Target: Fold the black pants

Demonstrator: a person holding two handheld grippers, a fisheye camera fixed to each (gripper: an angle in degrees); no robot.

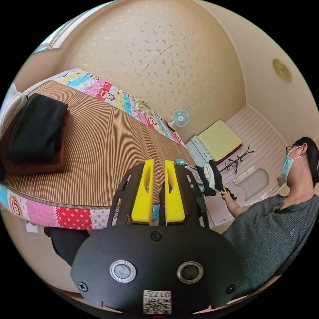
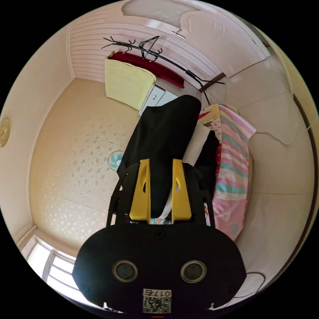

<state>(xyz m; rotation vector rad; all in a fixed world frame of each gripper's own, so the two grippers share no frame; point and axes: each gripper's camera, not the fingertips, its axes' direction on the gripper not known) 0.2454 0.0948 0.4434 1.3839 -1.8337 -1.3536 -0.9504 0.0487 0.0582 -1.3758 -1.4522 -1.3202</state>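
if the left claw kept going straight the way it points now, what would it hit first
Probably the woven bed mat: the left claw, jaws nearly together and empty, points over the mat's near edge toward the patterned sheet and wall beyond. Height above the mat is unclear, so it may pass over it.

cream patterned wall (image 1: 159, 56), bed with woven mat (image 1: 109, 146), small fan (image 1: 180, 117), pale drawers (image 1: 199, 151)
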